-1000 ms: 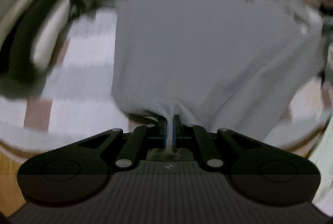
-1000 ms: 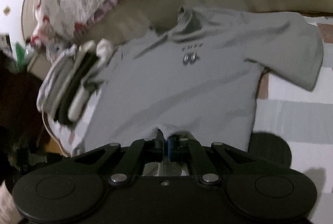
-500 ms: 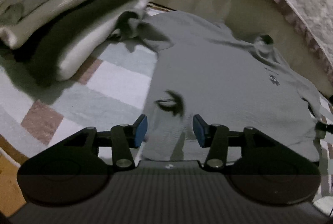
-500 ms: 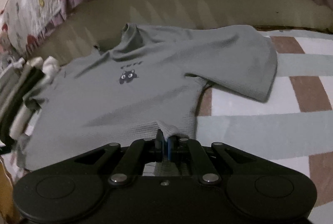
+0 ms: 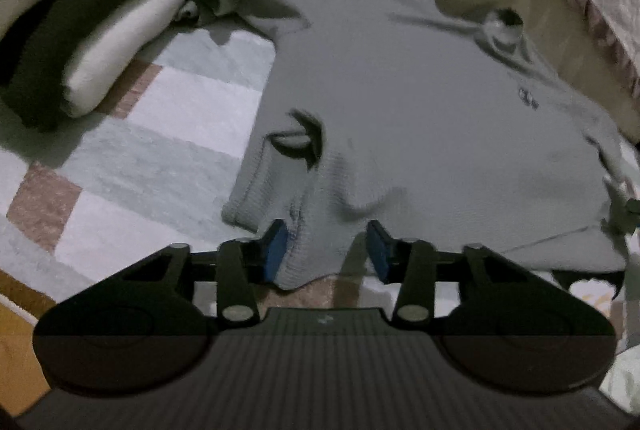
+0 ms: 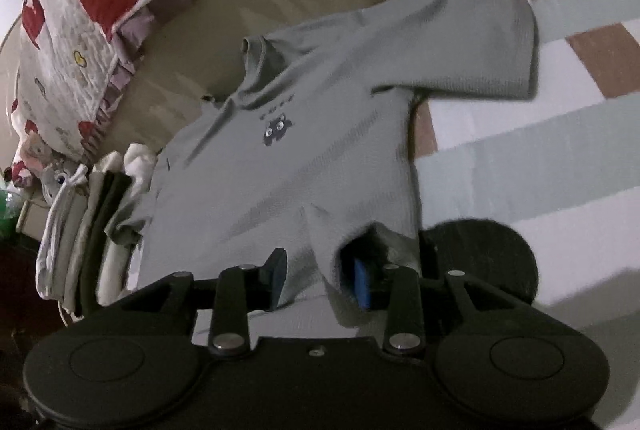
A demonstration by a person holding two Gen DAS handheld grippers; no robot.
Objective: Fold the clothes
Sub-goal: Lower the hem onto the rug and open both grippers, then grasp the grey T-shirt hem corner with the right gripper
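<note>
Left gripper [image 5: 326, 250]: matte black body filling the lower frame, ribbed centre panel, two round bosses at lower left and right, silver pivot screws on both linkage arms, blue finger pads [image 5: 276, 250].

Right gripper [image 6: 320, 276]: same black build, smooth centre panel, small centre screw, silver pivots, blue pads [image 6: 362, 288].

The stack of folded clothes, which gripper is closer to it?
Left. The left gripper sits at the shirt's hem corner beside the stack; the right gripper is at the opposite corner.
</note>
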